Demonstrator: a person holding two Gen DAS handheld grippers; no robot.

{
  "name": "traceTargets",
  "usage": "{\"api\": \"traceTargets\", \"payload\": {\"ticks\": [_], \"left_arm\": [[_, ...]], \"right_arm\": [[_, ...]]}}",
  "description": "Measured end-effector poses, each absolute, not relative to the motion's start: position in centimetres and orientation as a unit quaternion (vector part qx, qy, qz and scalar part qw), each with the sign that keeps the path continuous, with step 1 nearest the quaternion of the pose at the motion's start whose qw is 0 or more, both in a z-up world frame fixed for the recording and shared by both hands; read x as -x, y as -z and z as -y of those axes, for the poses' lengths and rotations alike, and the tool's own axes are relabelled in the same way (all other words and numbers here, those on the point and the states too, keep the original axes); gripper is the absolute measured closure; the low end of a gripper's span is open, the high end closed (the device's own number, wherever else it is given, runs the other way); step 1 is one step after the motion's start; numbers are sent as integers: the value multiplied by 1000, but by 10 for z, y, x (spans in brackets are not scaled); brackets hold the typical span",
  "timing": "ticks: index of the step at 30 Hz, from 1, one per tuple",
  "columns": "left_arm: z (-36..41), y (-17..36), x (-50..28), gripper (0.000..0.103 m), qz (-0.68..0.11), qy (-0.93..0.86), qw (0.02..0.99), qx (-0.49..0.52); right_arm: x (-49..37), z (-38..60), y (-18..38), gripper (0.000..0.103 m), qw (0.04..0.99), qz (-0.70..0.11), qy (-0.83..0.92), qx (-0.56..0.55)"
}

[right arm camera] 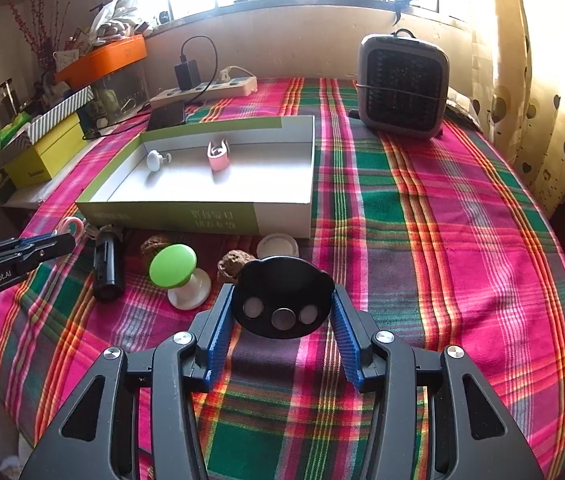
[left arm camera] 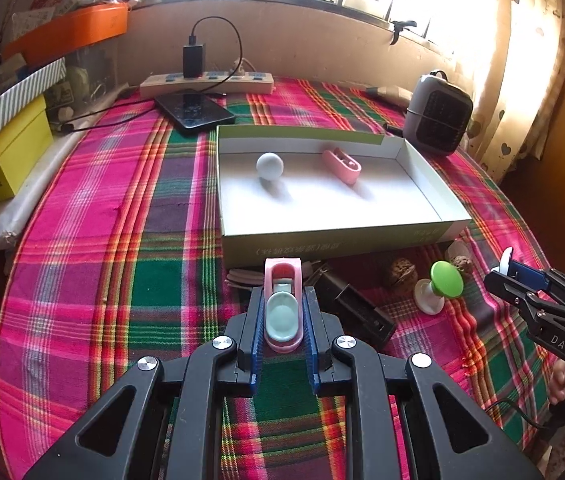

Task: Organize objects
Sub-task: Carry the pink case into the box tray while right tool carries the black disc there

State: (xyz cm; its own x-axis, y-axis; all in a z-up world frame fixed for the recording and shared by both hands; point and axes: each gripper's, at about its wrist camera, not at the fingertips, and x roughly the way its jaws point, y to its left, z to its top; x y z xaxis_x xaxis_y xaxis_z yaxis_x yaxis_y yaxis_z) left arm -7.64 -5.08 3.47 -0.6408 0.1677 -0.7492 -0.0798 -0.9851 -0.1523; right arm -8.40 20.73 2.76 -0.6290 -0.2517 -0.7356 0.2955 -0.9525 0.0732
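My left gripper (left arm camera: 283,312) is shut on a pink clip with a pale green insert (left arm camera: 282,306), held just in front of the open cardboard box (left arm camera: 334,236). The box holds a white knob (left arm camera: 269,165) and a second pink clip (left arm camera: 342,166). My right gripper (right arm camera: 282,312) is shut on a black round disc with three metal studs (right arm camera: 282,296), held over the cloth in front of the box (right arm camera: 202,216). A green-capped white knob (right arm camera: 174,268), a black cylinder (right arm camera: 104,266), two walnuts (right arm camera: 234,262) and a white lid (right arm camera: 277,245) lie before the box.
A plaid cloth (right arm camera: 442,240) covers the table. A grey heater (right arm camera: 402,84) stands at the back right. A power strip (left arm camera: 206,82) with charger and a phone (left arm camera: 194,114) lie at the back. Yellow and orange boxes (left arm camera: 2,152) are stacked at the left.
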Motion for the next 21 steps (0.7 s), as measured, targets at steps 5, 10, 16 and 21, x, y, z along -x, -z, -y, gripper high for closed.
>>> {"api": "traceTargets", "payload": {"ticks": [5,10,16,21], "left_arm": [[46,-43,82,87,49,-907,72,411],[42,-52,92,87,44,-911,80,403],[36,-57,109,87,40,-911,89,401],[33,-59,126,87,41,-909,97,403]], "right_arm": [[89,-205,-40,55,161,-28,905,-393],[97,-199,-52,55,172,-35,908,-382],[111,-191,-61,55,187,-40,907,-376],[131,-185,-66,55,198,-41,905,-375]]}}
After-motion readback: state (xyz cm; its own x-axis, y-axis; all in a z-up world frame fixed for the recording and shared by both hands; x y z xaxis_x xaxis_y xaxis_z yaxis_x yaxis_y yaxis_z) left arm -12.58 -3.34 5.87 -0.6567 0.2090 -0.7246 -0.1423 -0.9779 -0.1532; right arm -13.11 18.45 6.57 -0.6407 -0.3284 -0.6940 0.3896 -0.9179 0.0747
